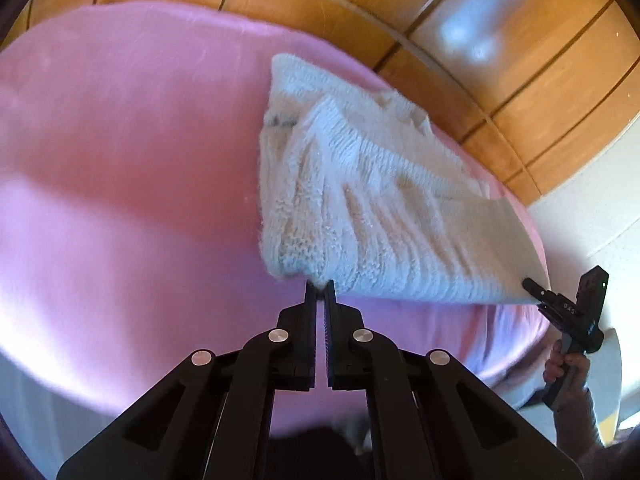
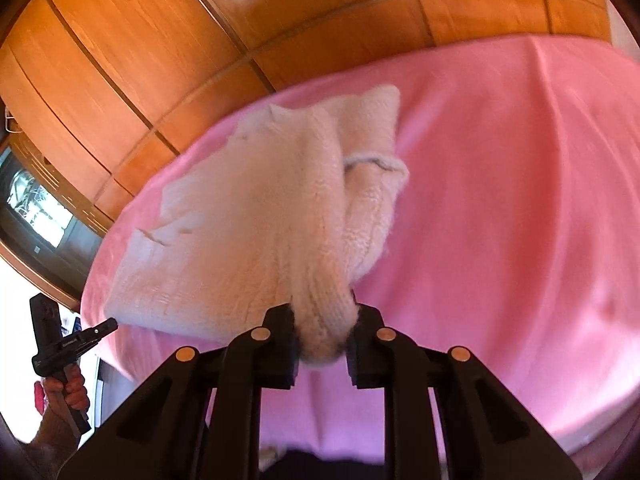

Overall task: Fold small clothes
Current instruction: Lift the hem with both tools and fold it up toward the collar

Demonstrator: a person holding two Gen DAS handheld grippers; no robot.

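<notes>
A cream knitted garment (image 1: pixel 360 200) lies partly lifted over a pink bed sheet (image 1: pixel 120 160). In the left wrist view my left gripper (image 1: pixel 320 286) is shut on its near corner, with only a thin edge of knit between the pads. My right gripper (image 1: pixel 534 288) shows at the far right, holding the other near corner. In the right wrist view my right gripper (image 2: pixel 324 314) is shut on a thick bunch of the garment (image 2: pixel 248 220), which hangs from the jaws in a fold. My left gripper (image 2: pixel 110 324) grips the corner at the lower left.
Wooden cabinet panels (image 2: pixel 120 60) run behind the bed. A dark screen (image 2: pixel 36 208) sits at the left in the right wrist view. A person's hand (image 2: pixel 68 392) holds the left gripper's handle; another hand (image 1: pixel 568 364) holds the right one. The pink sheet (image 2: pixel 500 200) stretches to the right.
</notes>
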